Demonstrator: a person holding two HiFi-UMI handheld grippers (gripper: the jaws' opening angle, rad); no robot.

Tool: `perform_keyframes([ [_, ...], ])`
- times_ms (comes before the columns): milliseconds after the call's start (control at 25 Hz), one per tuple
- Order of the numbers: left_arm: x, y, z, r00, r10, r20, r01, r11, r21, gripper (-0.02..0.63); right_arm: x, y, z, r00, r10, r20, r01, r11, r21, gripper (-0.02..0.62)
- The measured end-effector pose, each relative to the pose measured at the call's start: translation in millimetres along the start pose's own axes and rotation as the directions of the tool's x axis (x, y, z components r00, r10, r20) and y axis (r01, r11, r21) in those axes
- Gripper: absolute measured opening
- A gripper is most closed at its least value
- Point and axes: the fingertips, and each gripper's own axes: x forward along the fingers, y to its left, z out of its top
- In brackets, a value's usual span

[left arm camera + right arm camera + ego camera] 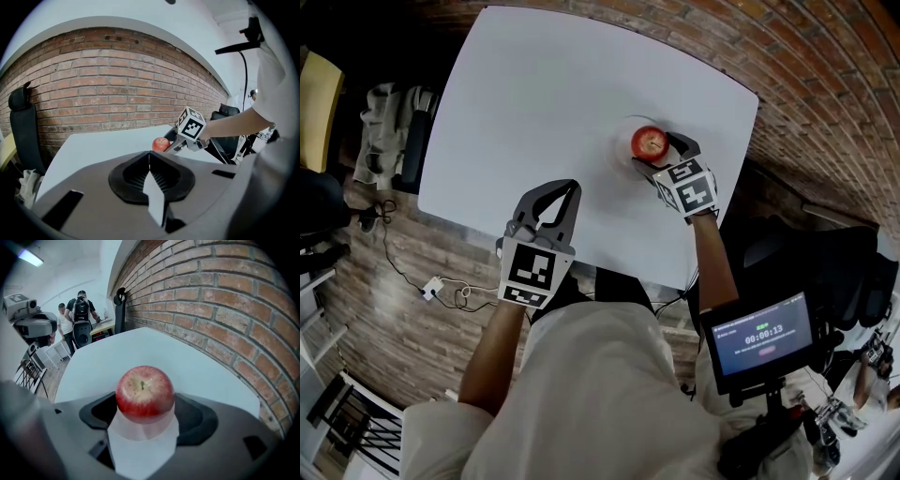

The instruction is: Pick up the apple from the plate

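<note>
Apple (650, 142): red, round, stem hollow facing up. It sits on the plate (623, 153), close to the right edge of the table (534, 94) and nearer the far right corner than the near one.

Handling, as a judgement:
- The fruit is probably firm and moderately heavy for its size. It will not deform under the jaws.
- The skin looks smooth and glossy, so it may slip or rotate in a light grip.
- Too much force may bruise the flesh.
- The best hold is across the widest part, with one pad on each side and the stem axis upright.

Right gripper (657, 152): the jaws are spread to the width of the apple and pinch it, one dark pad against each flank. The right gripper view shows the fruit centred between the pads, at about its widest part. No view settles whether the apple rests on the plate or is just clear of it.

Plate: white and shallow, and hard to tell from the white table. Only a faint rim shows in the head view. It holds the apple and nothing else that can be seen.

Left gripper (572, 186): the jaws are pressed together with nothing between them. It is over the table close to the near edge, well apart from the plate.
</note>
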Motion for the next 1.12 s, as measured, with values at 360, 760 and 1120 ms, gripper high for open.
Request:
perform_keyframes([
  [360,-11.3,-3.9,1.3,1.000,-0.007,0.017,0.007,1.000,0.021,0.006,-18.0,8.5,10.7,0.999,-0.027,0.044,0.026,1.000,0.009,0.382],
  [760,-28.0,-17.0,5.5,0.999,-0.024,0.043,0.022,0.998,0.057,0.006,-46.9,23.1,10.0,0.996,-0.051,0.073,0.049,0.998,0.027,0.382],
  [1120,-47.2,-28.8,9.1,0.996,-0.043,0.077,0.036,0.995,0.096,0.006,-81.4,49.4,10.3,0.990,-0.074,0.116,0.067,0.996,0.058,0.382],
])
